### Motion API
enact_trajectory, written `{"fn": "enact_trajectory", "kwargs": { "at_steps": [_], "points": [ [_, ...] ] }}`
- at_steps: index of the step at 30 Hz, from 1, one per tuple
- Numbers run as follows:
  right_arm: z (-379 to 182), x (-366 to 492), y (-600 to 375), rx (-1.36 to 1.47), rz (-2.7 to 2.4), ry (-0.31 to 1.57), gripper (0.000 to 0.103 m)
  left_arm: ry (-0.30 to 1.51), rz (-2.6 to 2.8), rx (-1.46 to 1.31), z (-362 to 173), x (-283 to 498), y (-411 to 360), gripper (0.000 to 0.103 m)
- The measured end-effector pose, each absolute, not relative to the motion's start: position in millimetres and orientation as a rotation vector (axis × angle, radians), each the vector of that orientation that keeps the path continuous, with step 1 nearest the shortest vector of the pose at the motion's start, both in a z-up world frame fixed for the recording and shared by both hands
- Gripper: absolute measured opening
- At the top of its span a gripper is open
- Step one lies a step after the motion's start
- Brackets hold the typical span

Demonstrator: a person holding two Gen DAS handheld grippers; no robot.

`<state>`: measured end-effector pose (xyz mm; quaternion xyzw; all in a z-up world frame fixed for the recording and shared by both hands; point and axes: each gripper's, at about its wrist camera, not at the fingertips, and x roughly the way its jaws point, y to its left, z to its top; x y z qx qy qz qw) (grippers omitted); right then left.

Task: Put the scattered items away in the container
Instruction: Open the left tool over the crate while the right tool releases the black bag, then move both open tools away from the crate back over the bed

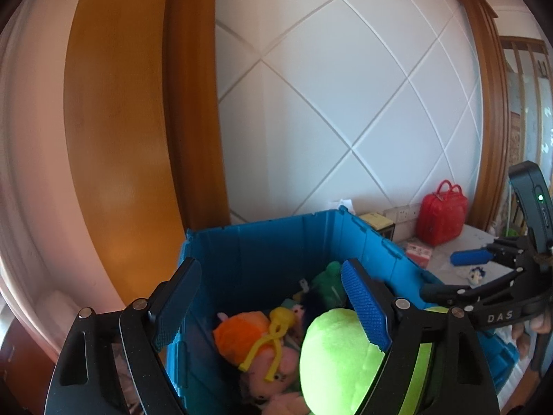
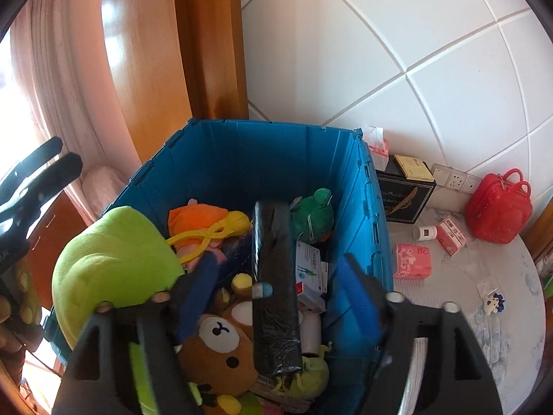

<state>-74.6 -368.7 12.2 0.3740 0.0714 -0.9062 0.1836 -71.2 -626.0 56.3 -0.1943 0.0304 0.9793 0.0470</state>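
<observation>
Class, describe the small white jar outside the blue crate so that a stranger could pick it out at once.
Start at the blue crate and look to its right, onto the pale surface below the wall sockets. There, between a black box and a red bag, the white jar lies on its side. It is the only round white thing there; its neighbours are flat pink packets.

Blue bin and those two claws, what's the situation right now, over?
Left gripper and right gripper open over blue bin. Lime-green plush on the near rim, black roll on the toys. Pink packet outside.
</observation>
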Motion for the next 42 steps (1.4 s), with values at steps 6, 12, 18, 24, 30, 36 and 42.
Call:
{"fn": "enact_trajectory", "kwargs": {
  "at_steps": [6,12,18,24,30,36,42],
  "points": [
    [14.3,-70.8,-366.2,1.054,-2.555,0.207,0.103,0.094,3.003,-0.596,53.6,-72.3,-627.6,0.084],
    [13.3,-64.1,-358.9,1.066,-2.536,0.196,0.103,0.087,3.018,-0.598,54.2,-71.9,-626.2,0.084],
    [12.5,-59.8,-349.1,1.061,-2.507,0.185,0.103,0.088,3.033,-0.625,51.6,-67.5,-614.8,0.084],
    [14.9,-52.7,-332.1,1.031,-2.454,0.173,0.103,0.114,3.053,-0.646,49.6,-59.2,-585.9,0.085],
    [17.8,-39.5,-290.4,0.99,-2.388,0.172,0.103,0.131,3.089,-0.662,52.3,-44.5,-533.7,0.085],
    [10.4,-23.3,-222.3,0.978,-2.345,0.177,0.103,0.087,3.116,-0.699,51.0,-29.1,-465.4,0.096],
    [-7.5,-12.9,-138.2,1.014,-2.341,0.199,0.103,0.081,3.094,-0.735,37.7,-18.0,-386.2,0.102]
  ]
}}
